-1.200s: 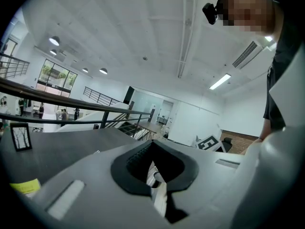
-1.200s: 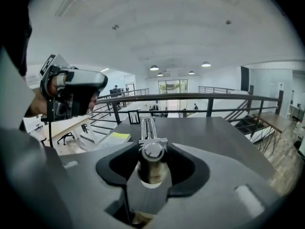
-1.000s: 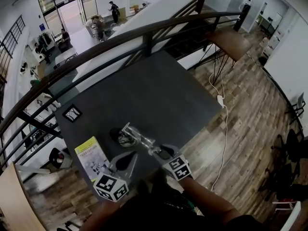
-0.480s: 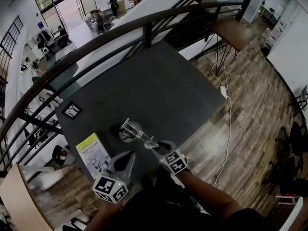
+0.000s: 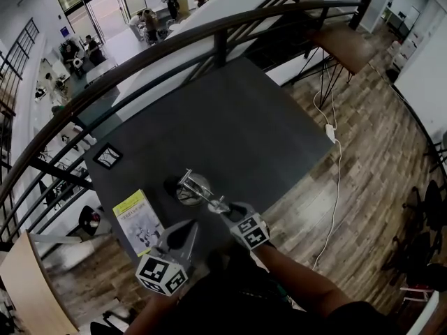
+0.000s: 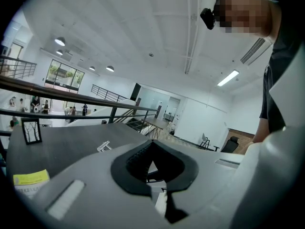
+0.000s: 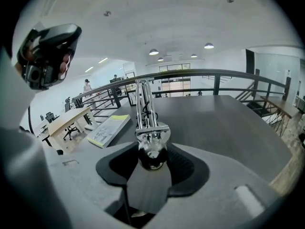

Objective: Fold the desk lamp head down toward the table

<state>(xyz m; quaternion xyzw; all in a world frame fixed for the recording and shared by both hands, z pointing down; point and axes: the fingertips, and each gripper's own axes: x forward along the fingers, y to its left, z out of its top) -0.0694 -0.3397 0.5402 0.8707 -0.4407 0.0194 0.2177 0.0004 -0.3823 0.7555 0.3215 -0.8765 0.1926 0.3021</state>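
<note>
A chrome desk lamp stands near the front edge of the dark grey table. Its round base rests on the top, and its thin arm slants toward me. In the right gripper view the arm runs down to a dark joint, with the flat grey lamp head below it between the black pads. My right gripper is shut on the lamp head. My left gripper hovers left of the lamp, jaws together and holding nothing.
A yellow-green booklet lies at the table's front left corner. Farther back on the left stands a small picture frame. A dark railing runs behind the table. A white power strip and cable lie on the wooden floor to the right.
My right gripper, still holding the lamp head, has crept slightly toward the lamp base. The left gripper has barely moved.
</note>
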